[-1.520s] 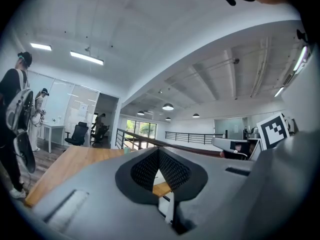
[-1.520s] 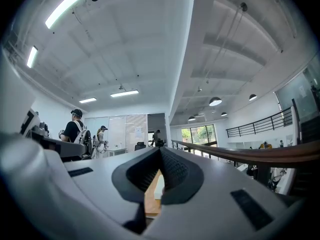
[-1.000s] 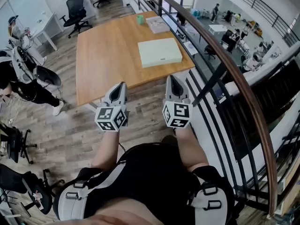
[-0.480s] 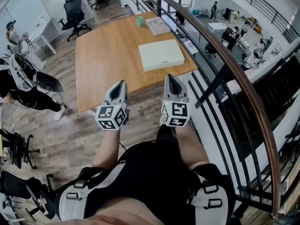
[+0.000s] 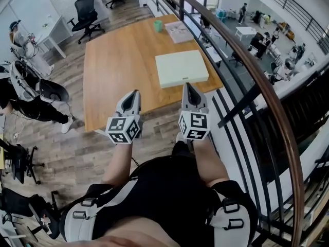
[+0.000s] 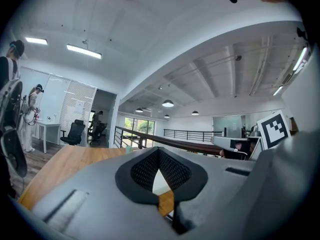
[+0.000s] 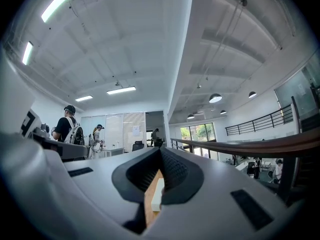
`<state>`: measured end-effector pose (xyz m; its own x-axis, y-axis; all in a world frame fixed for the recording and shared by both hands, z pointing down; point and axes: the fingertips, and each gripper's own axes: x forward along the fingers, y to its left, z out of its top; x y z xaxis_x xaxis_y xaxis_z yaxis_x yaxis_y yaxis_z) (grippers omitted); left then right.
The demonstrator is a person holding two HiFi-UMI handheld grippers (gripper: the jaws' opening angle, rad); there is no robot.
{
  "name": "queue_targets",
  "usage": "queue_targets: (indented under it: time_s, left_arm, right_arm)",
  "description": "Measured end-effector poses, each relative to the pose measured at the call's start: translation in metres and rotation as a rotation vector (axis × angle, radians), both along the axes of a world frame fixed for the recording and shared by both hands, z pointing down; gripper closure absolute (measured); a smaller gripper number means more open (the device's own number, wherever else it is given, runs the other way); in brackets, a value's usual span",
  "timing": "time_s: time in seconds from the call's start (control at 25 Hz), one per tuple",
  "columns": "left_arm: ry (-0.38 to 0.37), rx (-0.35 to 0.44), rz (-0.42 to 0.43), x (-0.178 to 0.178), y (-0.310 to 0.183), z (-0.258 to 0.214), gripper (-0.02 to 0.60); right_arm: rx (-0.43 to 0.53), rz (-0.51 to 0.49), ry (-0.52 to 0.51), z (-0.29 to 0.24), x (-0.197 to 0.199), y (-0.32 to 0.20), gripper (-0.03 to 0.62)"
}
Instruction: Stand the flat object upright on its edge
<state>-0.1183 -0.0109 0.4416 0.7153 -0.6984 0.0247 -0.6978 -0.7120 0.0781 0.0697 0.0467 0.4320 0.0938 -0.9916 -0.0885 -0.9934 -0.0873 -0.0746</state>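
Head view: the left gripper (image 5: 134,93) and the right gripper (image 5: 188,86) are held side by side at the near edge of the table (image 5: 118,60), each with fingers pressed together and empty. Beyond them, the pale box (image 5: 181,68) is lying flat near the table's right edge, touched by neither gripper. A green cup (image 5: 158,25) is seen at the far end.

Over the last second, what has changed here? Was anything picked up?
The left tool and the right tool have both moved forward, closer to the rectangular wooden table. Nothing was grasped or released. Both tools stay shut and empty; the pale green flat box still lies flat on it.
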Motion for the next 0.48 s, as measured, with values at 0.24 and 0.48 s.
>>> queue_targets:
  time_s: [0.24,0.48]
  left_arm:
    - [-0.008,-0.009,-0.012,0.037,-0.053,-0.010,0.577]
    - [-0.024,-0.027,-0.026,0.075,-0.112,-0.016,0.577]
  right_arm:
    - [-0.020,-0.033,-0.069,0.000,0.041,-0.054,0.588]
    - [-0.055,-0.034,-0.080,0.004,0.082,-0.112,0.588]
